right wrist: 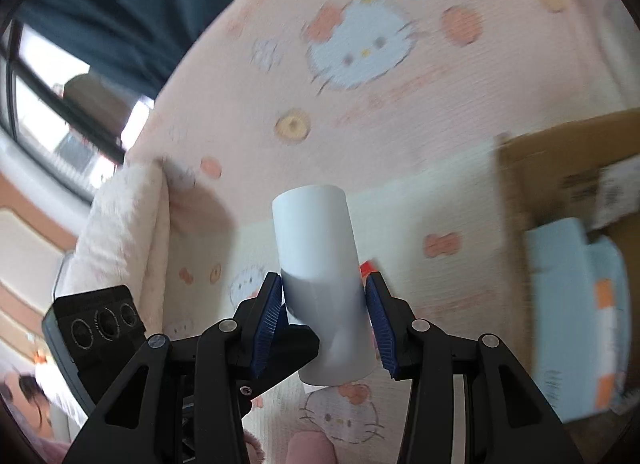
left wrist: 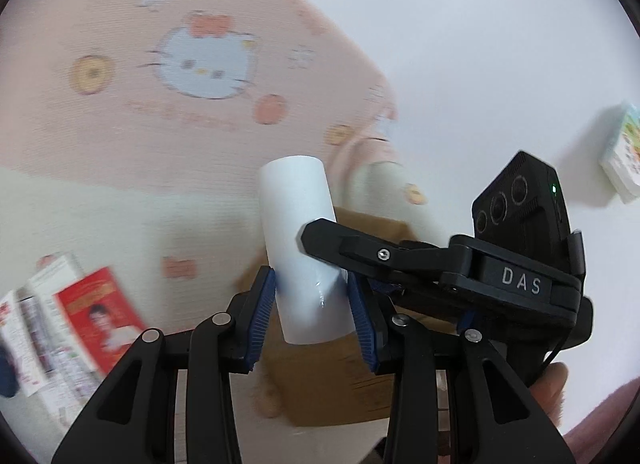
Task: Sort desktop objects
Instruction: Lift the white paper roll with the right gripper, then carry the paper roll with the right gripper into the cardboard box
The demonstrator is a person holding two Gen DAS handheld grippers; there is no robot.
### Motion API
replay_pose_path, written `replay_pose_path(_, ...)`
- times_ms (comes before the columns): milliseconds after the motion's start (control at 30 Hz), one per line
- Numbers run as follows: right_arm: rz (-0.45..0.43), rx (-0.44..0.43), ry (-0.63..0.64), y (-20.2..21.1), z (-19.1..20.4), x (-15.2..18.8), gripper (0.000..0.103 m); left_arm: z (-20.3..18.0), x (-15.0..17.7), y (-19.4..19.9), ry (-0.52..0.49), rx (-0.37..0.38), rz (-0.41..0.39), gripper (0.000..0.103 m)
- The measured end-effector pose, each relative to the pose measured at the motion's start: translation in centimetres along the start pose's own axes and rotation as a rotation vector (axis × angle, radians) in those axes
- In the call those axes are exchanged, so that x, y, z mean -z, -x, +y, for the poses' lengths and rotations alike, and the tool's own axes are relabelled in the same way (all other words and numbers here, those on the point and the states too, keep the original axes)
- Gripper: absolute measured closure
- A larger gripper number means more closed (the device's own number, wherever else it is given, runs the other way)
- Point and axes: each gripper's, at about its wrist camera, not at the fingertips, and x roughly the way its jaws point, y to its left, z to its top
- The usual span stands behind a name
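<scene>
Far left in the left wrist view, blurred red-and-white boxes (left wrist: 76, 324) on a cartoon-cat blanket (left wrist: 120, 103); centre, left hand-held gripper (left wrist: 312, 312) pinching a white cylinder (left wrist: 298, 248) between blue pads, above a cardboard box (left wrist: 332, 384); right, right hand-held gripper (right wrist: 326, 324) pinching its own white cylinder (right wrist: 320, 264), with an open cardboard box (right wrist: 560, 167) further right.

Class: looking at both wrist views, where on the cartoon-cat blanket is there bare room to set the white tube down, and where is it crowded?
Free: the pink blanket around the big cat face, and the cream stretch between the white tube and the red-and-white boxes. Crowded: beneath both tongs, where the cardboard box sits with a pale blue box inside.
</scene>
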Motion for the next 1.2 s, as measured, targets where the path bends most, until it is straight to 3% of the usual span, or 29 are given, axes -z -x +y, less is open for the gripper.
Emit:
replay_pose_path(200, -0.107, 0.065, -0.082, 6.6, -2.9, -0.4, 0.062, -5.2, 0.2, -3.3, -0.08, 0.076, 0.06, 0.062)
replay_pose_path(400, -0.116, 0.062, -0.196, 9.8, -6.6, 0.7, 0.062, -7.9, 2.0, -5.4, -0.125, 0.1, 0.127, 0.062)
replay_pose_path(633, -0.04, 0.054, -0.291, 8.6, -9.3, 2.6, 0.062, -8.7, 4.5, -6.7, -0.144, 0.024, 0.205, 0.062)
replay_pose_path(900, 0.015, 0.027, -0.359, 6.4, -11.5, 3.9, 0.062, -8.3, 5.0, -7.8, -0.164, -0.034, 0.245, 0.062)
replay_pose_path(1200, -0.013, 0.091, -0.37, 6.0, -12.3, 4.1, 0.062, -8.5, 5.2, -7.4, -0.181, -0.043, 0.23, 0.061)
